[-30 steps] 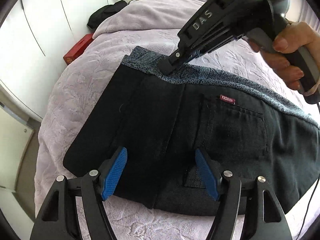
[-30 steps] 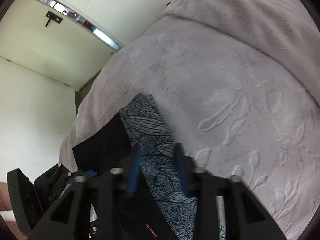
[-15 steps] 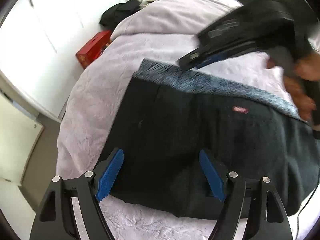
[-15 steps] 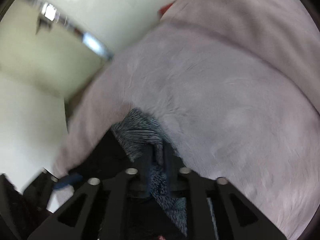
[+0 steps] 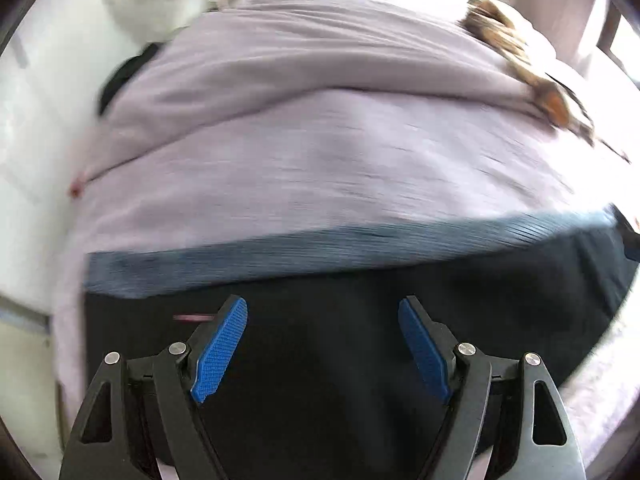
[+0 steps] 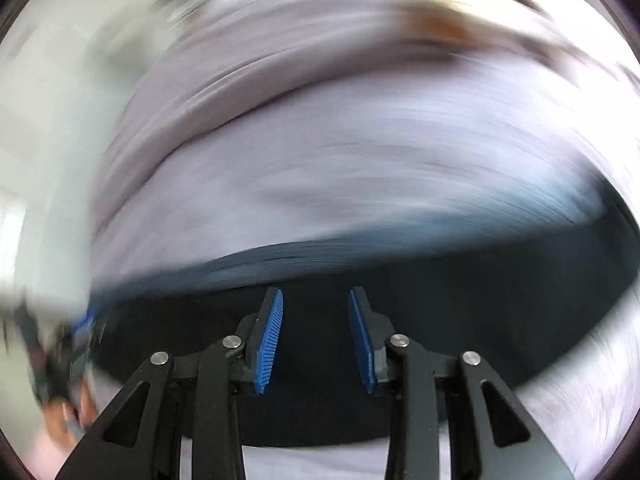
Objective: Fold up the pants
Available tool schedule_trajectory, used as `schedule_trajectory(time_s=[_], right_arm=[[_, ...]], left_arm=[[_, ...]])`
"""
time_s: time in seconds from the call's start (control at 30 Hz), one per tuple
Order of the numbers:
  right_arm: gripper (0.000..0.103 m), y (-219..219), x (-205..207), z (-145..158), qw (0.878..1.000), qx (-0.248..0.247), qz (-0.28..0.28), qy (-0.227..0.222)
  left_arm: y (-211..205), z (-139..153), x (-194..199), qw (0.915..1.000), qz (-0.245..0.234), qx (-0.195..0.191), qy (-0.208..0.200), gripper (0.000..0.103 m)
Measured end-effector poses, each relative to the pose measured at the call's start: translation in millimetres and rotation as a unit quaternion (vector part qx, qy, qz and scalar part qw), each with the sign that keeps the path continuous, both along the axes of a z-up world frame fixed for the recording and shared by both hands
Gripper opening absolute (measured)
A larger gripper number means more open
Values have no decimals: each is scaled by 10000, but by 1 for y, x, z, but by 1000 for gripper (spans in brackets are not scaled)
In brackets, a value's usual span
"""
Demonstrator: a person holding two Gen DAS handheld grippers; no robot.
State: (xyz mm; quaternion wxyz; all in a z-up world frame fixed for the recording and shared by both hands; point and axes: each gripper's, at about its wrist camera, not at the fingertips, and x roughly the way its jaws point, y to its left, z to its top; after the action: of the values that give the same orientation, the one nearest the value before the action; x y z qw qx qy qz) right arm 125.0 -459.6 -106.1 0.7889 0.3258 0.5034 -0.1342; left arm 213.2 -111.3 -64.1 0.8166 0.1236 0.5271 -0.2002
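The black pants [image 5: 340, 320] lie folded flat on the bed, their blue-grey patterned waistband [image 5: 320, 252] along the far edge. A small red label [image 5: 192, 317] on the black cloth sits just left of the left claw [image 5: 322, 344]; it is too blurred to read. The left claw stands wide over the pants, gripping nothing. The right claw [image 6: 315, 336] is narrower, its jaws opening, nothing pinched between the blue pads. Beneath lies a lilac bedspread [image 5: 320, 152].

The right gripper [image 6: 315, 340] has let go of the waistband [image 6: 360, 252], jaws opening.
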Motion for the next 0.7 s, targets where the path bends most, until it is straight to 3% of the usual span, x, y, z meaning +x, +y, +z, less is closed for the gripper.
schedule_trajectory(time_s=[0.07,0.13,0.23,0.37,0.4,0.43,0.5,0.6,0.7], right_arm=[[40,-65,-53,-8,9940,94,-1089,70],[40,-112,-103,-21,9805,84,-1956,182],[40,-161,-144,-34,9662,304,-2558,98],[40,-189,-151,-49,9597,803,-2688,-149],[35,-195,-151,-47,9592,931,-2656,-264],[19,-196,-151,-49,9600,1003,-2594,-309],[13,-210,-147,-48,9608,1038,-2546,-361],[11,-203,-164,-60,9618,969,-2550,-242],[13,-203,-162,-73,9635,1027,-2451,-328]], left_arm=[[-40,-8,-17,9995,-265,3,167,79],[-70,-22,-31,9986,-409,41,344,79],[-92,-47,-45,9972,-320,294,610,79],[-95,-54,-55,9973,-263,419,541,79],[-96,-54,-56,9972,-269,452,524,79],[-96,-55,-57,9971,-259,478,525,80],[-94,-59,-58,9970,-179,492,565,88],[-92,-66,-60,9965,-99,505,661,93],[-95,-49,-62,9962,-145,662,552,93]])
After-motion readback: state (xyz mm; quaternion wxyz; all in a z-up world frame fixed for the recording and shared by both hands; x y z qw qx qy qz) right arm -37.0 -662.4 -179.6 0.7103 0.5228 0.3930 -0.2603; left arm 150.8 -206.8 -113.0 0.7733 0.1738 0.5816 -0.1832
